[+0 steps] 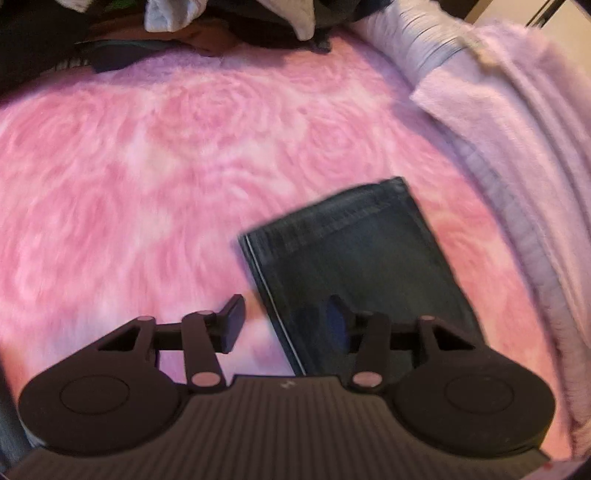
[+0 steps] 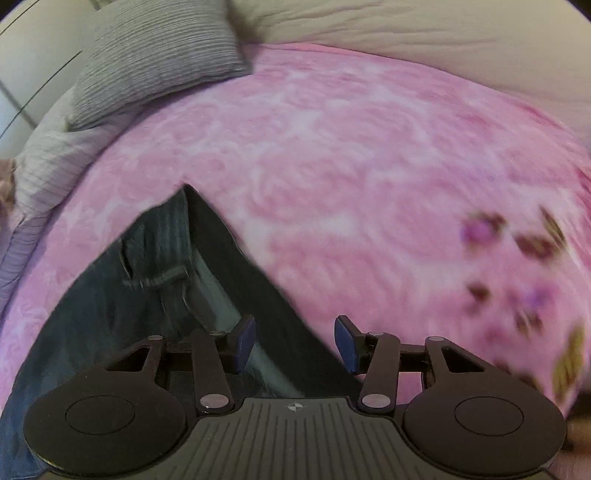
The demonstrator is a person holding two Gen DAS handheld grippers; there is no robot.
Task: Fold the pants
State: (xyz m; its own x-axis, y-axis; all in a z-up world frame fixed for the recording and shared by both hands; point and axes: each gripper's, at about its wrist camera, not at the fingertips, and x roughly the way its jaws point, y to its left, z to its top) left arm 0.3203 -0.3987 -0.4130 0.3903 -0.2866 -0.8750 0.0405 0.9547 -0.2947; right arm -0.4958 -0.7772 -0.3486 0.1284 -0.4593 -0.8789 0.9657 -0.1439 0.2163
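Dark blue denim pants (image 1: 354,266) lie folded into a flat rectangle on the pink blanket, in the lower right of the left wrist view. My left gripper (image 1: 286,325) is open above the fold's left edge, one finger over the blanket and one over the denim, holding nothing. In the right wrist view the same pants (image 2: 162,266) show a waistband and a belt loop, reaching up from the lower left. My right gripper (image 2: 293,343) is open above their right edge, its fingers empty.
A pink rose-patterned blanket (image 1: 147,177) covers the bed. A lilac fleece throw (image 1: 517,129) lies bunched at the right. Dark and white clothes (image 1: 229,22) are piled at the far edge. A grey ribbed pillow (image 2: 155,62) and a beige cover (image 2: 406,26) lie beyond.
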